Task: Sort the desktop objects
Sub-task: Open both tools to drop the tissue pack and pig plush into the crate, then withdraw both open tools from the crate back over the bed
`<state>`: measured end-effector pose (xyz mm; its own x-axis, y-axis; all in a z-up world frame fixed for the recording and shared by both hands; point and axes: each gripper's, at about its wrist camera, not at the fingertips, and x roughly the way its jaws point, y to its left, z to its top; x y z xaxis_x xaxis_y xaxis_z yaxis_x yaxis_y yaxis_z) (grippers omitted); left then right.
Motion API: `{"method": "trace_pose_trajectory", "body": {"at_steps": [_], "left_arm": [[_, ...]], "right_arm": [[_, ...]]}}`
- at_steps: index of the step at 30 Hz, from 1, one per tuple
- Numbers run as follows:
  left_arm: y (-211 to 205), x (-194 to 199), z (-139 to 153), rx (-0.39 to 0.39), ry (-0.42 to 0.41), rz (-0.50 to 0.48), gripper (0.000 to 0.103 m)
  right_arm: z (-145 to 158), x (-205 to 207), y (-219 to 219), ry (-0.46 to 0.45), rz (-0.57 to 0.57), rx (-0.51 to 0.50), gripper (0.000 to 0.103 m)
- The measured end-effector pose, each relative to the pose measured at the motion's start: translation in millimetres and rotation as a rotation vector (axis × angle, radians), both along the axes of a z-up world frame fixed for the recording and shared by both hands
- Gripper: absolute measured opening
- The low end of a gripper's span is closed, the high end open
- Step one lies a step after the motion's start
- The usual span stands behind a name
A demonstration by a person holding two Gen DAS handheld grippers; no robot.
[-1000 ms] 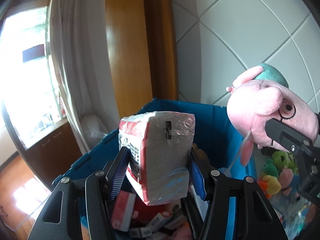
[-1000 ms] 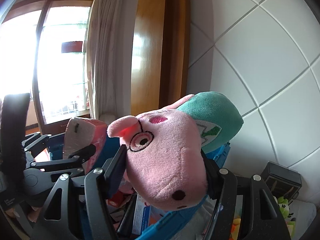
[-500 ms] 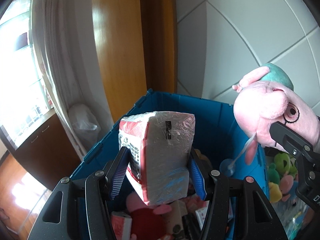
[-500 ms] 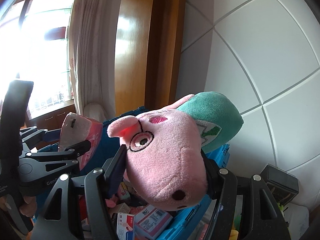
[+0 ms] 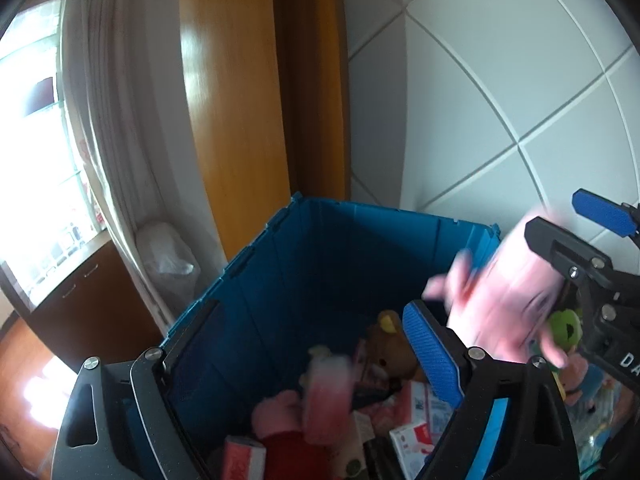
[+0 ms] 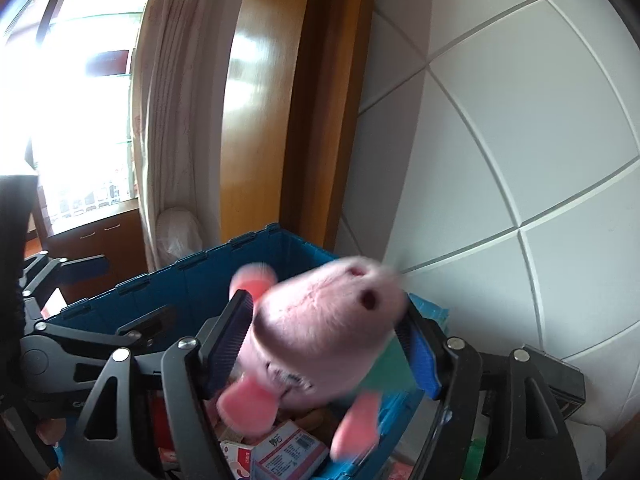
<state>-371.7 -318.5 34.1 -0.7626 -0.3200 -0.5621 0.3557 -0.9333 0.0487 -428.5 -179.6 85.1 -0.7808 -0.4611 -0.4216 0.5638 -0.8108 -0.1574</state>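
Observation:
A blue crate (image 5: 320,264) stands against the tiled wall, holding several boxes and soft toys. My left gripper (image 5: 304,340) is open and empty above it. The pink wrapped pack (image 5: 328,400) is a blur inside the crate below my left gripper. My right gripper (image 6: 332,344) is open over the crate's right rim (image 6: 248,240). The pink pig plush (image 6: 320,340) is a blur between its fingers, dropping free. The plush also shows in the left wrist view (image 5: 504,300) beside the right gripper's fingers (image 5: 560,248).
A tiled wall (image 5: 480,100) is behind the crate, a wooden door frame (image 5: 240,100) and white curtain (image 5: 112,120) to the left. More small plush toys (image 5: 564,328) lie right of the crate. A black box (image 6: 560,384) sits by the wall.
Both grippers have opened. The wrapped pack has fallen from my left gripper into the crate. The pig plush has slipped out of my right gripper and is falling.

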Motion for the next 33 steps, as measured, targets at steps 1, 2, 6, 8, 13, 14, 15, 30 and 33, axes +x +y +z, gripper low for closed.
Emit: {"method": "trace_pose_trajectory", "body": {"at_steps": [1,2,6,8,13,14,15,30,33], "left_arm": [[-0.1,1.0,-0.9,0.001,-0.003,0.002,0.092],[-0.2,1.8,-2.0,0.002,-0.006,0.003,0.093],[0.4,6.9,-4.0,0.009,-0.011,0.002,0.097],[1.7,11.2,-3.6,0.008,-0.008,0.001,0.099],[1.3,24.6,-3.1,0.009,0.004,0.004,0.102],[1.0,27.0,-3.1,0.011,0.004,0.004,0.102],[2.1,30.6,-3.8,0.013,0.004,0.003,0.102],[70.6,109.8,-14.1,0.016,0.018,-0.026,0.102],[98.8,129.8,-15.8,0.026,0.026,-0.05,0.102]], "right_arm": [[1.2,1.1,1.5,0.004,-0.003,-0.006,0.081],[2.7,2.5,3.7,0.009,-0.007,-0.013,0.089],[6.8,8.4,9.3,0.028,-0.026,-0.022,0.103],[7.7,10.8,10.3,0.022,-0.027,-0.023,0.103],[8.1,20.1,9.7,0.02,-0.03,-0.005,0.103],[8.0,22.2,9.4,0.021,-0.03,-0.001,0.103],[7.6,25.4,9.9,0.019,-0.032,0.0,0.103],[-14.5,113.5,74.3,0.001,-0.07,-0.014,0.103],[-18.9,137.9,100.3,-0.006,-0.086,-0.014,0.103]]}}
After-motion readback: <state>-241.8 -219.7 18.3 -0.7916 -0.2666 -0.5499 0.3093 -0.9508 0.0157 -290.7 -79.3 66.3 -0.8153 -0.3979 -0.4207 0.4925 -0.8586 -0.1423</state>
